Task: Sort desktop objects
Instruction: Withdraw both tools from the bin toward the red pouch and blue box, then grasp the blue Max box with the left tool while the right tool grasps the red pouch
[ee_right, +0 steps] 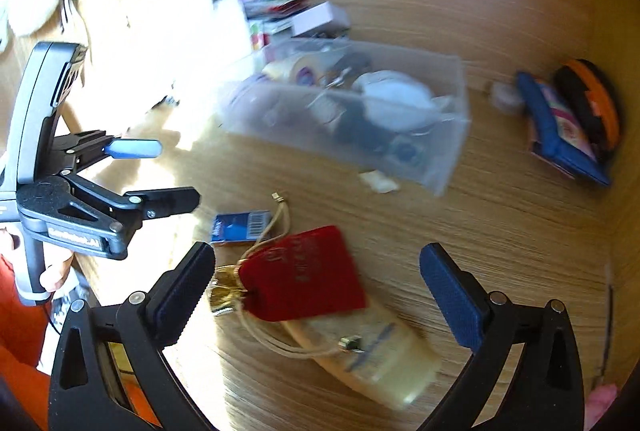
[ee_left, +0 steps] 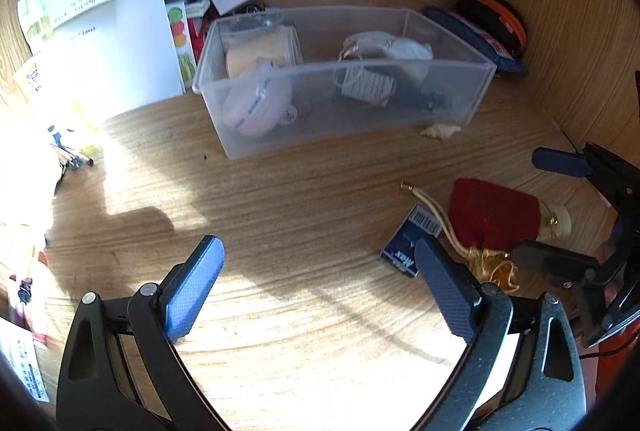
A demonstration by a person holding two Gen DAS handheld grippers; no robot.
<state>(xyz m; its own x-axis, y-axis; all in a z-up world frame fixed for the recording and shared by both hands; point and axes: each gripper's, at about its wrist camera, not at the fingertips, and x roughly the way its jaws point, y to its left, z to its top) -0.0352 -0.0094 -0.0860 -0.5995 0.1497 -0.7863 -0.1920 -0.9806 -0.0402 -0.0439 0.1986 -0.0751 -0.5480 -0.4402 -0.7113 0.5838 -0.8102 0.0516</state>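
A red pouch (ee_right: 304,279) with gold drawstrings lies on the wooden desk, on top of a cream tube (ee_right: 380,359). My right gripper (ee_right: 320,291) stands wide open around the pouch, pads clear of it. A small blue box (ee_right: 244,227) lies just beyond the left finger. In the left wrist view the pouch (ee_left: 492,213) and blue box (ee_left: 412,243) sit at the right, the right gripper (ee_left: 526,203) over them. My left gripper (ee_left: 320,287) is open over bare desk with nothing between its fingers; it also shows as the left gripper (ee_right: 180,173). A clear plastic bin (ee_left: 476,91) behind holds several items.
A white paper stack (ee_left: 120,43) and small packets stand behind the bin on the left. A blue wallet (ee_right: 560,135) and an orange-black disc (ee_right: 596,103) lean at the right wall. A pale shell-like scrap (ee_left: 440,130) lies by the bin. A hand (ee_right: 60,271) holds the left gripper's handle.
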